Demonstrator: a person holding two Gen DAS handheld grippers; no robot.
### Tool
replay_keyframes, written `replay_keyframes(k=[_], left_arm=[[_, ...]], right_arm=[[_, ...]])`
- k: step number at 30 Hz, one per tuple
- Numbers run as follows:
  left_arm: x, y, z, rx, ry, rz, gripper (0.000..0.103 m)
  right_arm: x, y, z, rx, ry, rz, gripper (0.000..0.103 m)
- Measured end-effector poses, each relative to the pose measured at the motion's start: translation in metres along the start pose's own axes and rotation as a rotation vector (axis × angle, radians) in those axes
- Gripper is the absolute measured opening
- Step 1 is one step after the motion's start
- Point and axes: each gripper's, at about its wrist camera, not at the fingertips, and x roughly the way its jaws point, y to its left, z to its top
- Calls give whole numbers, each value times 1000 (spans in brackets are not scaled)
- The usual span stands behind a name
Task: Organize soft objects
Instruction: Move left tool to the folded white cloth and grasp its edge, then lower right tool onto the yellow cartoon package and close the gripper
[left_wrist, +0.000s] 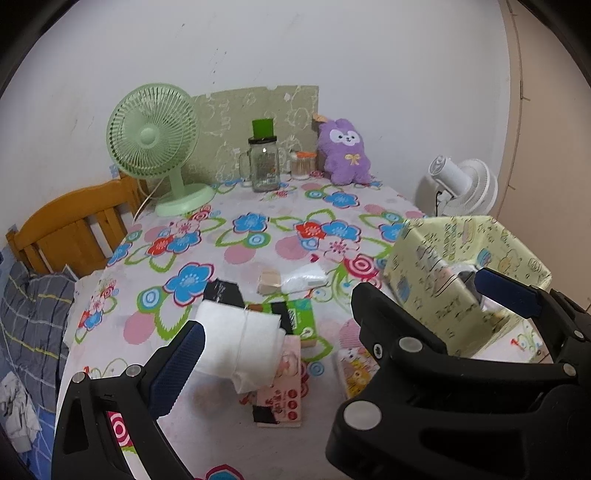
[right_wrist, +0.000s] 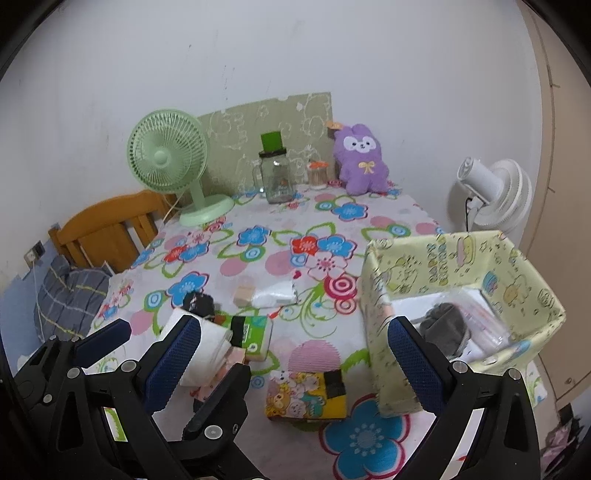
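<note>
A yellow patterned box (right_wrist: 458, 258) stands at the table's right, with a grey soft item (right_wrist: 445, 326) and clear packets inside; it also shows in the left wrist view (left_wrist: 436, 269). A white rolled cloth (left_wrist: 240, 341) lies on a green tissue pack (left_wrist: 299, 319) and a pink packet (left_wrist: 286, 387). My left gripper (left_wrist: 299, 354) is open, its left finger beside the cloth; I see it in the right wrist view too (right_wrist: 122, 343). My right gripper (right_wrist: 295, 362) is open above a yellow cartoon packet (right_wrist: 306, 395).
A purple plush (right_wrist: 364, 164), a green fan (right_wrist: 168, 162), a glass jar (right_wrist: 275, 177) and a small swab jar (right_wrist: 318, 173) stand at the back. A white packet (right_wrist: 275, 293) and small block (right_wrist: 243, 293) lie mid-table. A wooden headboard (right_wrist: 107, 229) is left, a white fan (right_wrist: 495, 195) right.
</note>
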Motion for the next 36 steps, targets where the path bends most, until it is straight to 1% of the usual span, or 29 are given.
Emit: replay_keyframes(k=[6,12,16,24,29,36], left_arm=[[9,8,-11,1,28,21,103],[18,14,-23,-4,61,15,103],[25,18,-30,-8,87,16,102],[41,22,-44,-32,139,11,102],[49,21,-51,-42,164,9,99],[61,18,-59,-48,207,13,97]], right_arm=[[14,7,-11,-6,34,-1,102],[21,12,-23,-15,45,-15,102],[29,14,-30,-11,69,-22,102],[46,13,-45,-5,119,-49,96],[55,6,-52,4,150,-68,93],[71,-2,-62,12,209,-80,92]])
